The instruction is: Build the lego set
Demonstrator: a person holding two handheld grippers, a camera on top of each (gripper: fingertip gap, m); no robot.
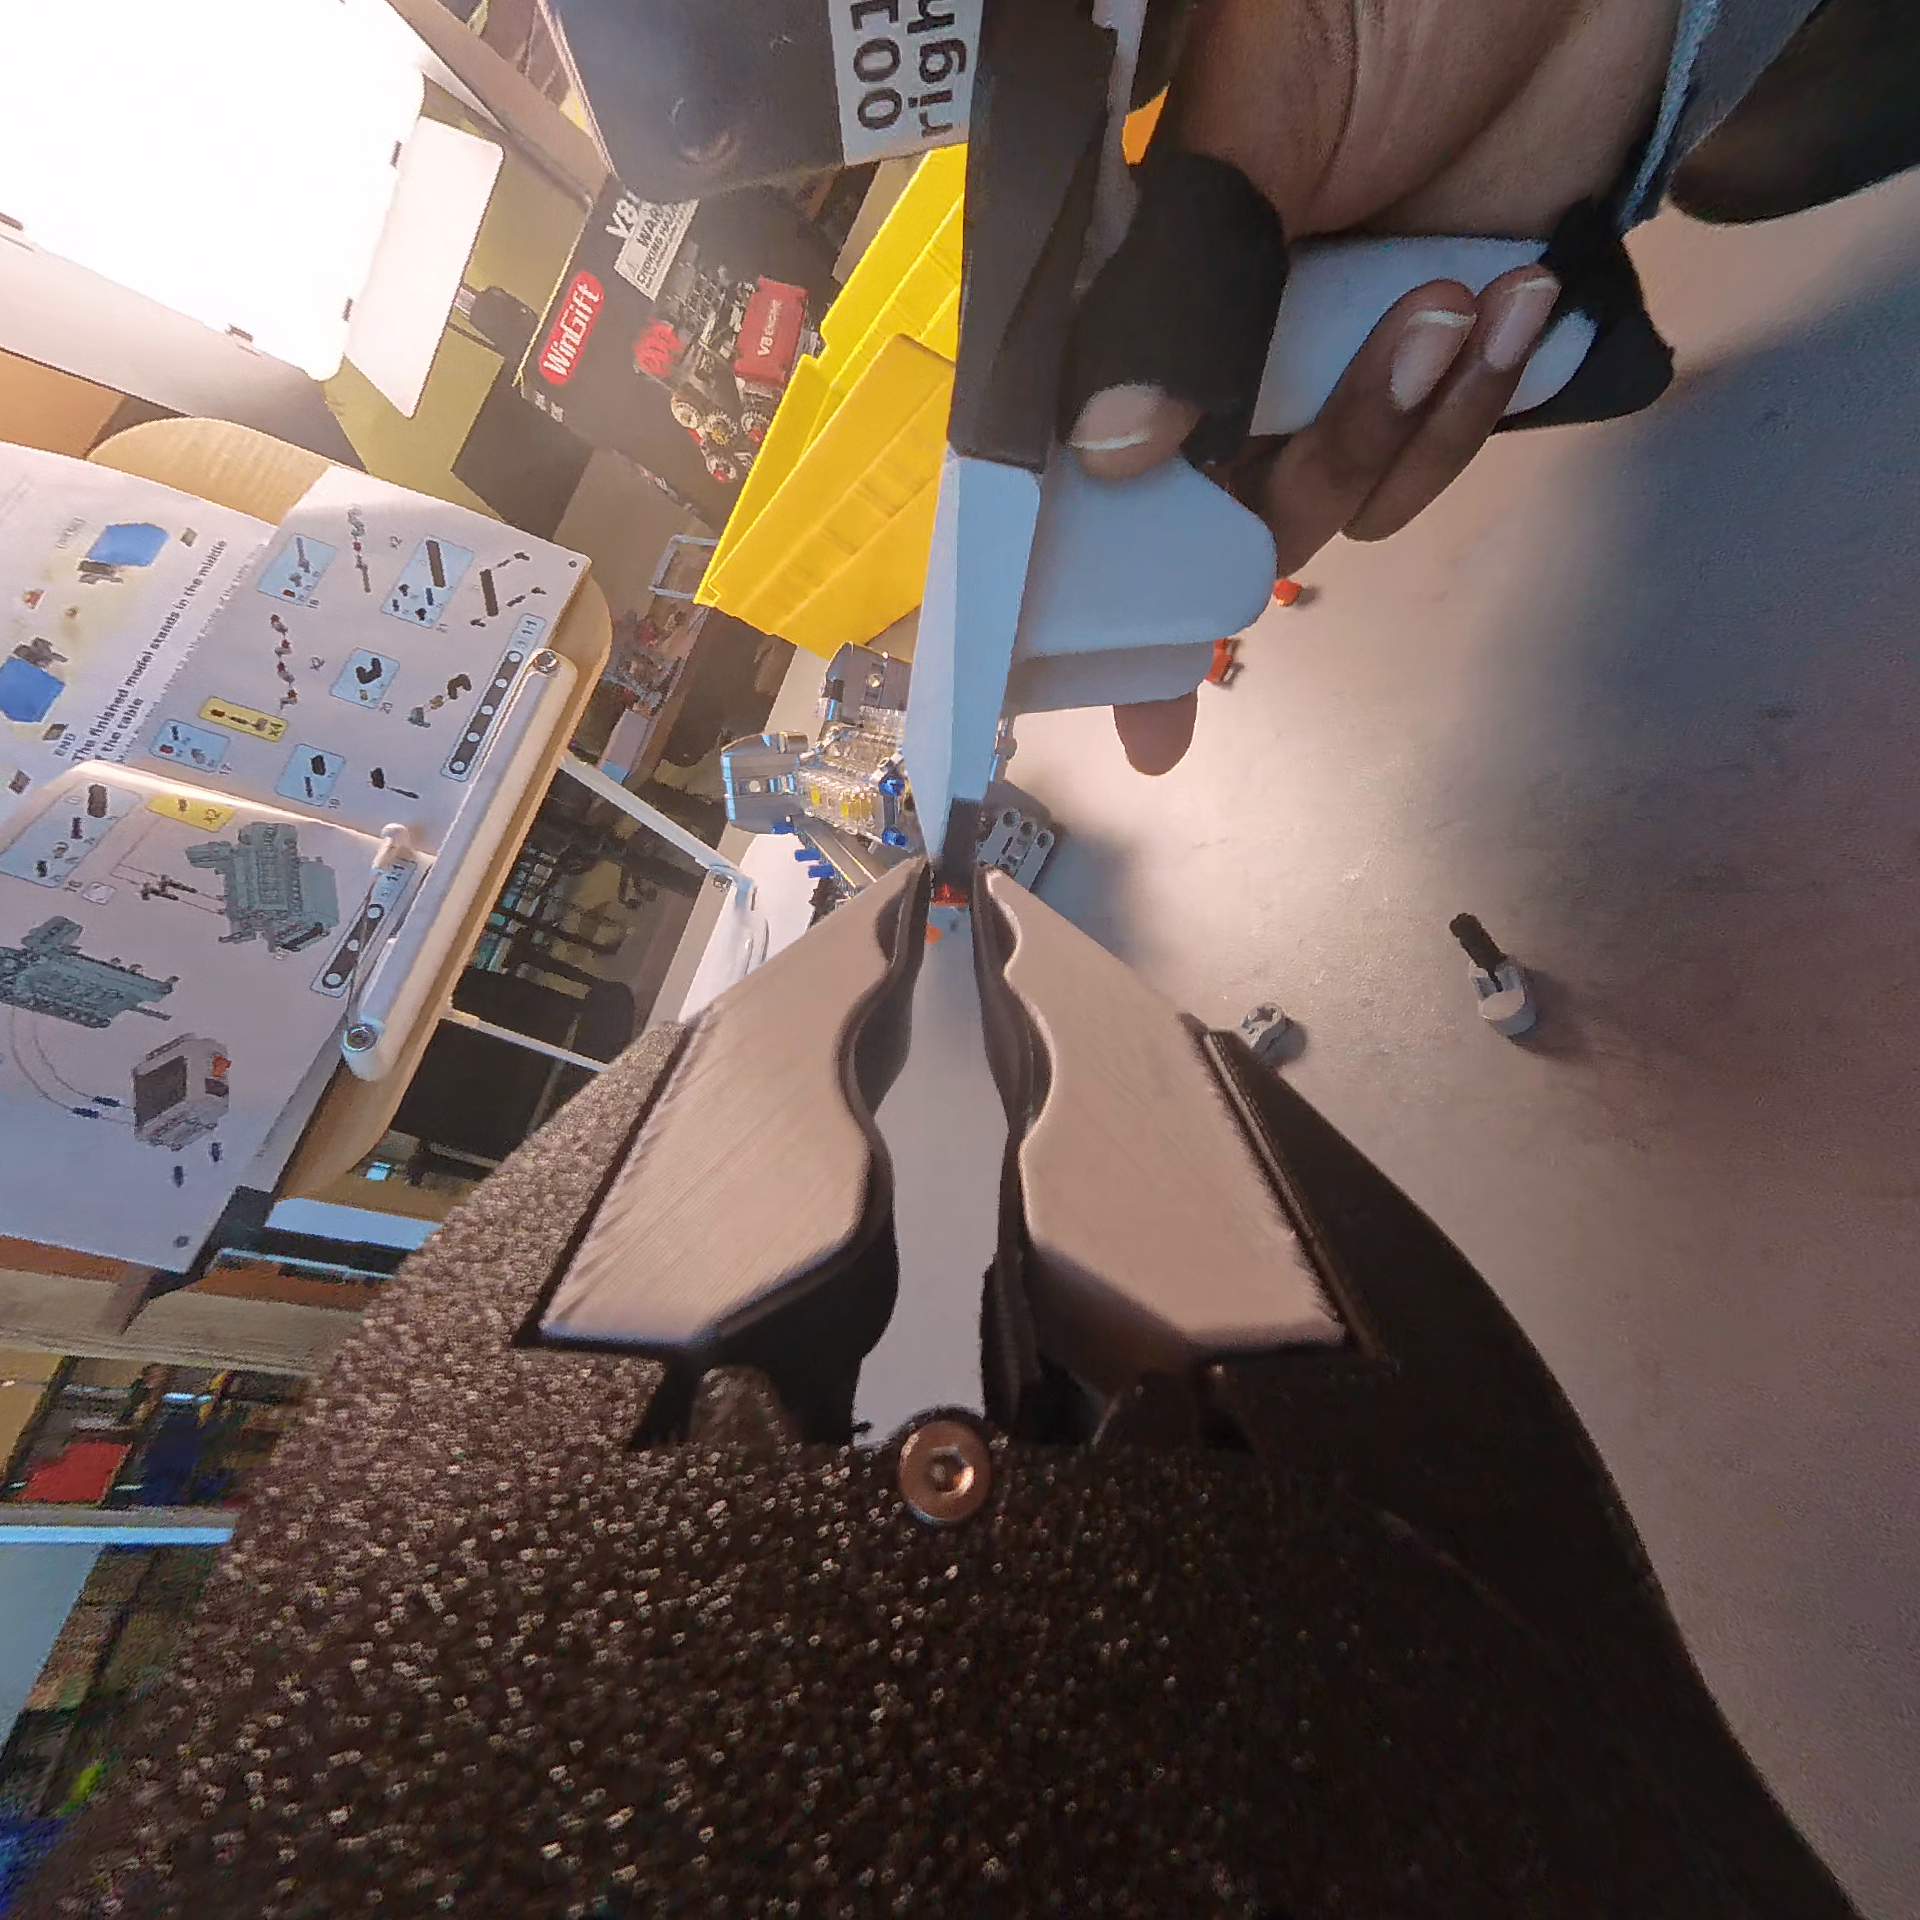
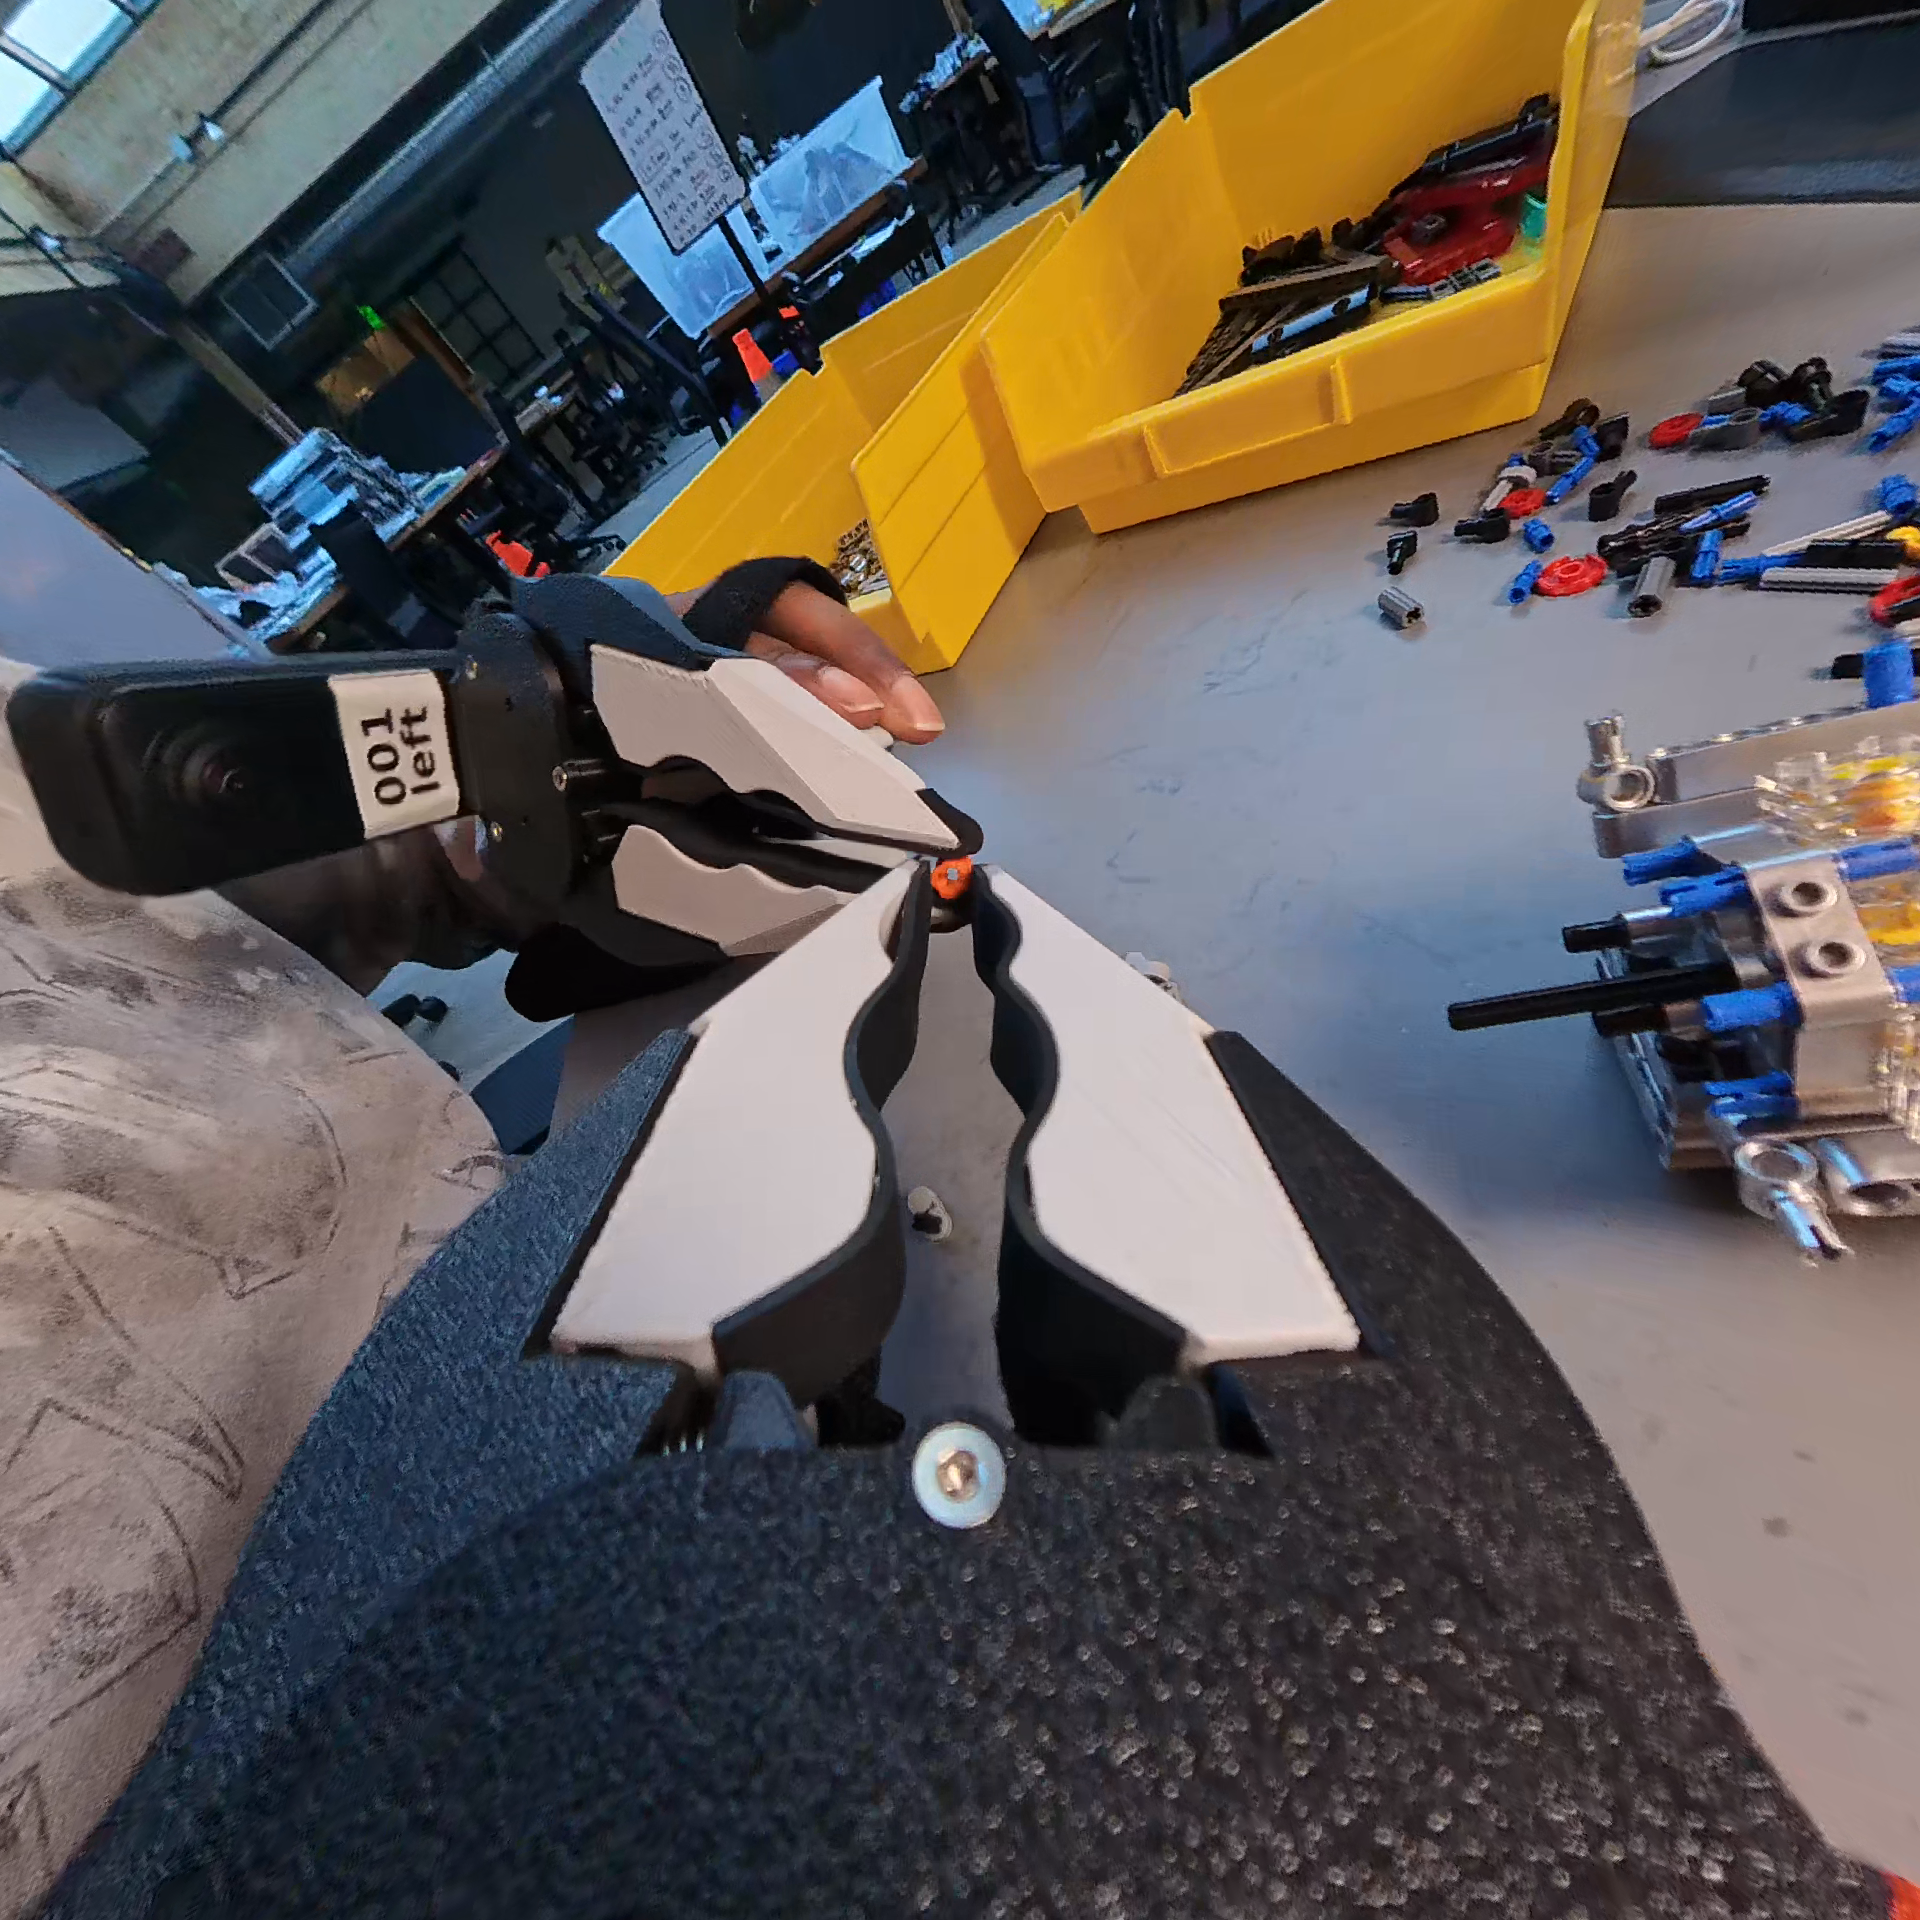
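Right wrist view: both hand-held grippers meet tip to tip — right hand-held gripper (image 2: 951,883) and left hand-held gripper (image 1: 948,902) each pinched on one small orange piece (image 2: 951,876) above the grey desk (image 2: 1299,727).

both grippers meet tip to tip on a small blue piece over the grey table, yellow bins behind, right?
Not quite: the piece is orange, not blue, as the right wrist view shows. The rest holds: the left gripper and right gripper meet tip to tip on it over the grey table, with yellow bins behind.

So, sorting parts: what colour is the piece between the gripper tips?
Orange, clearest in right wrist view.
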